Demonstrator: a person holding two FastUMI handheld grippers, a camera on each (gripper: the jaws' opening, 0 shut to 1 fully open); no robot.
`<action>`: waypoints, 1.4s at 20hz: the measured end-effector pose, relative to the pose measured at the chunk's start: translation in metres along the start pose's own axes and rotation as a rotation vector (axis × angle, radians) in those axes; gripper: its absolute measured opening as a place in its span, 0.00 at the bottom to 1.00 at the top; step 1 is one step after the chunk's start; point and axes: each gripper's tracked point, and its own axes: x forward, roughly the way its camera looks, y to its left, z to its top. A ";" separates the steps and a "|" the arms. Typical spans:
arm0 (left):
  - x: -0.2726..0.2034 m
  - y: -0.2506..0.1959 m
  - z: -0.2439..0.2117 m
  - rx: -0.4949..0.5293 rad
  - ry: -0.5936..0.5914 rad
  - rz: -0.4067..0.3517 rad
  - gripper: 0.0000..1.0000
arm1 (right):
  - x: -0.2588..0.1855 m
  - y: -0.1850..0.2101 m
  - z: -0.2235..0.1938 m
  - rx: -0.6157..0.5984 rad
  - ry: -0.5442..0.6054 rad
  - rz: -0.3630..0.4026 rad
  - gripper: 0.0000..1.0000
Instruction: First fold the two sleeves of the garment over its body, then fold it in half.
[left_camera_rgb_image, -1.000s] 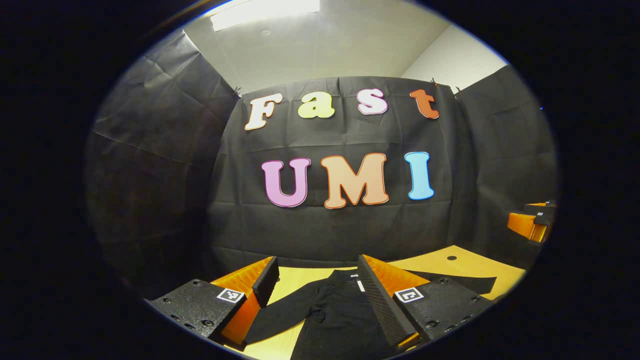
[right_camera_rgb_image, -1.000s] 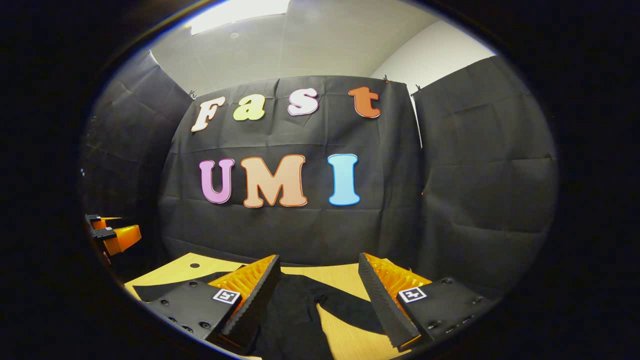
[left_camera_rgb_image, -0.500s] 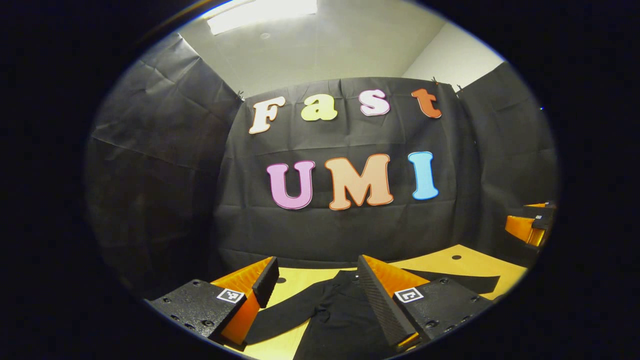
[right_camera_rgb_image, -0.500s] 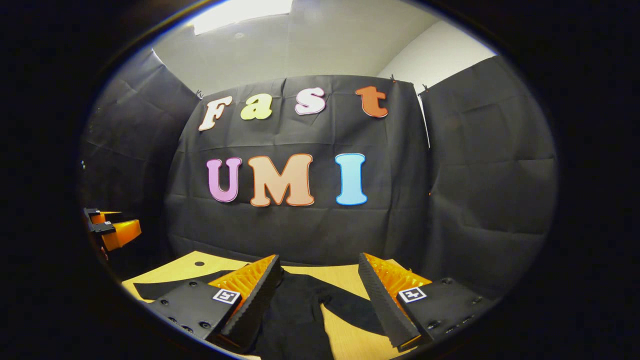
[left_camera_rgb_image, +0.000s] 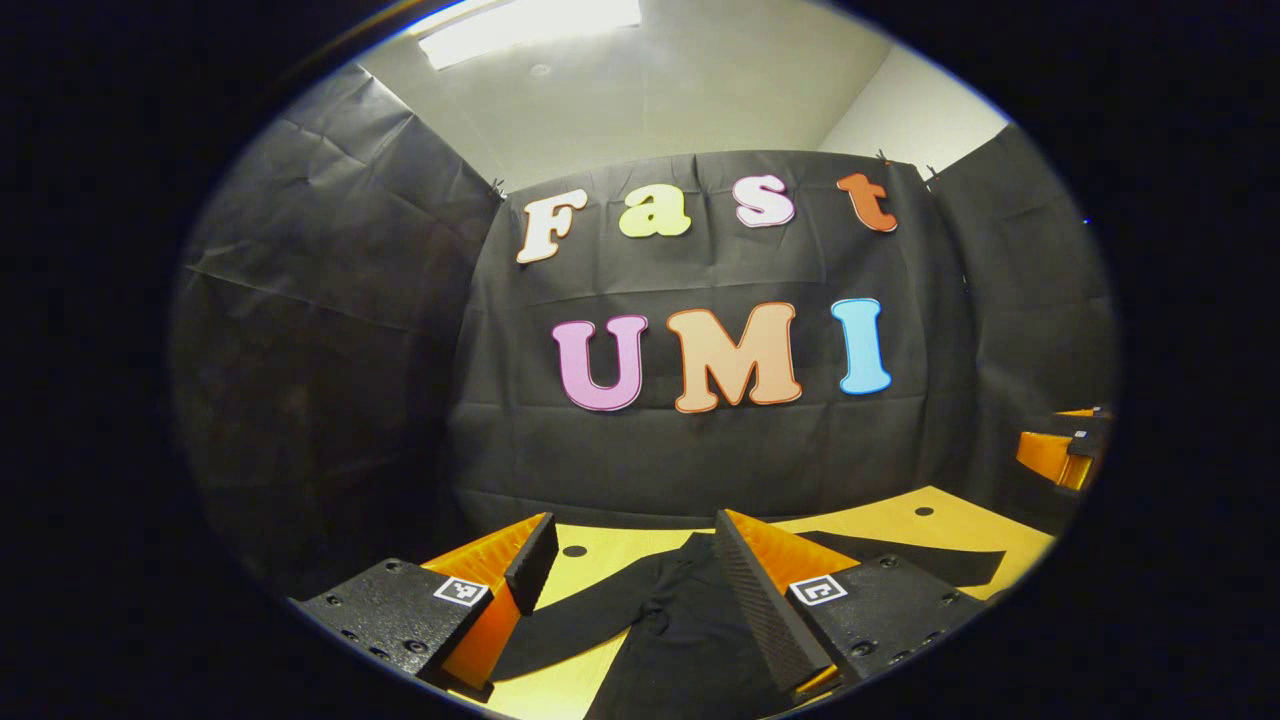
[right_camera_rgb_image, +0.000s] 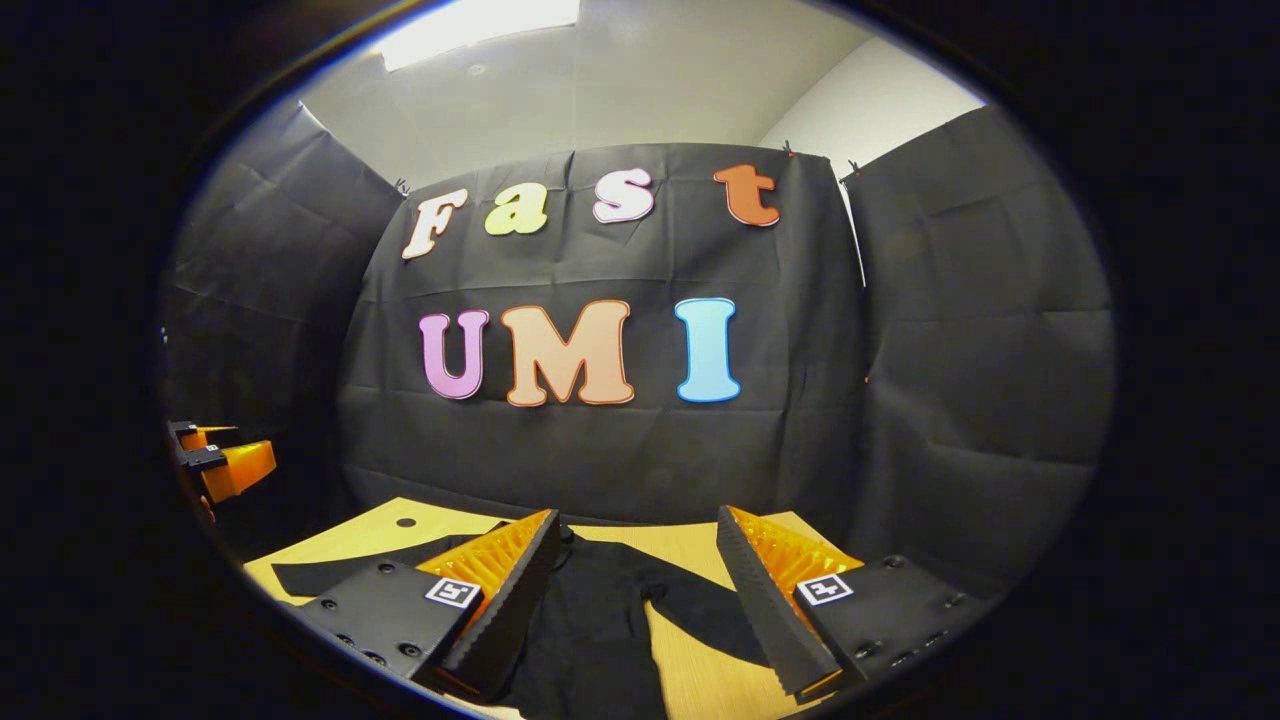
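On the table (left_camera_rgb_image: 880, 525), black garment (left_camera_rgb_image: 680, 640), hem cut off, both sleeves spread

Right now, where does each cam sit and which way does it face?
Left gripper view: rides the left gripper, open, facing the booth wall over the black garment on the table.
Right gripper view: rides the right gripper, open, facing likewise.
Shared: garment, table, and each view catches the other gripper at its edge.
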 end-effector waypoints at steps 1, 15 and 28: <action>-0.001 0.002 0.000 -0.001 0.000 0.007 0.92 | 0.000 -0.002 -0.001 0.006 0.001 0.001 0.99; 0.001 0.012 -0.007 0.055 0.029 0.102 0.93 | 0.062 -0.108 -0.084 0.009 0.171 -0.140 0.98; 0.004 -0.001 -0.024 0.083 0.081 0.114 0.99 | 0.135 -0.193 -0.250 0.115 0.541 -0.294 0.99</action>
